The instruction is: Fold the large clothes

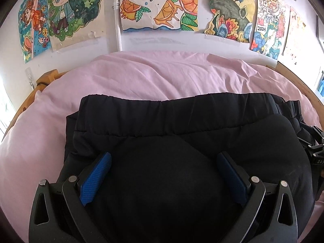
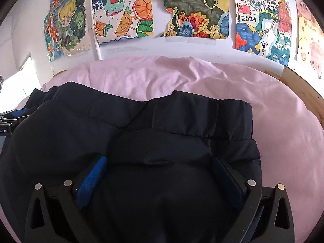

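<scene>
— So, where's the garment rn?

— Black padded jacket lies on the bed, on the pink duvet, bunched into a thick stack. Elasticated hem band runs across the far edge, facing the wall w/ the drawings. Looks part-folded already, layers doubled over each other; can't say how many.

— And your hand-held grippers?

— Left hand-held gripper: jaws spread wide, blue pads either side of a puffed mound of fabric. Pads look pressed into the bulk, not pinching it. Right hand-held gripper: same story, jaws wide apart, straddling the near part of the jacket toward its right edge. Neither has a closed hold on anything afaict.

— Step in hand?

— My read: pressing or settling the fold, or lining up for the next grab. Both tools sit on the near side, left and right of the stack.

— Next move needs?

— Prob close both on the near edge thru all layers, then lift evenly & carry it toward the hem band. Padding is springy, so a shallow pinch may slip.
</scene>
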`<move>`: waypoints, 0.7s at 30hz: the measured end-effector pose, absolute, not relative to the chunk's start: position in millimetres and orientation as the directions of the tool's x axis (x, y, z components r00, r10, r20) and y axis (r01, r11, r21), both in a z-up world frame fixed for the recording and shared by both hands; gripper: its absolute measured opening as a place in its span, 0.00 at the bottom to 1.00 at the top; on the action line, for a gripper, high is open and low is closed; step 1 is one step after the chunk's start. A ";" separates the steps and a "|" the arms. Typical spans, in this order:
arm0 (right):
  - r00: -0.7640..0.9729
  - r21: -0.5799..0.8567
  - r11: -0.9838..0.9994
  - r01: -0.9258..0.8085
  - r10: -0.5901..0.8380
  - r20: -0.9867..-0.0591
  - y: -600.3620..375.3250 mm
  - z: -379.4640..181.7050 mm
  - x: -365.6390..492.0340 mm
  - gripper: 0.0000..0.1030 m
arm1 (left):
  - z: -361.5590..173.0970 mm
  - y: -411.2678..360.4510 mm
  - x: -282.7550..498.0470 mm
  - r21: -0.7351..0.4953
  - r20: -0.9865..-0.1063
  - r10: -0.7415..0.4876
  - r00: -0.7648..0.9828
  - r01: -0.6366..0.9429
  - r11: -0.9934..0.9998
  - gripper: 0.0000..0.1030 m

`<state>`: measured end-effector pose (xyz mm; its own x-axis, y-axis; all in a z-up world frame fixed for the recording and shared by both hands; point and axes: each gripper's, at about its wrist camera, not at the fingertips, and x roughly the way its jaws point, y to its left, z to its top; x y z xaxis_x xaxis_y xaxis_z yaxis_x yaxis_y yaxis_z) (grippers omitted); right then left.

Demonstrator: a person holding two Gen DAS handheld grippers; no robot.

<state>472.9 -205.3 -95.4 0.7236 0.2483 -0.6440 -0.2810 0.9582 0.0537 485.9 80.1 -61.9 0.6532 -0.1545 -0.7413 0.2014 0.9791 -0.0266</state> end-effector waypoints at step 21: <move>0.708 0.019 0.925 -0.380 0.304 -0.637 -185.1 -83.3 429.4 1.00 | -48.4 87.3 450.3 -0.051 -0.713 -0.202 0.671 0.238 0.970 0.99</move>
<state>429.4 -185.1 -83.3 0.7084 0.3041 -0.6369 -0.3797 0.9249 0.0193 450.3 87.3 -48.4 0.6714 -0.2020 -0.7131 0.2375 0.9700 -0.0511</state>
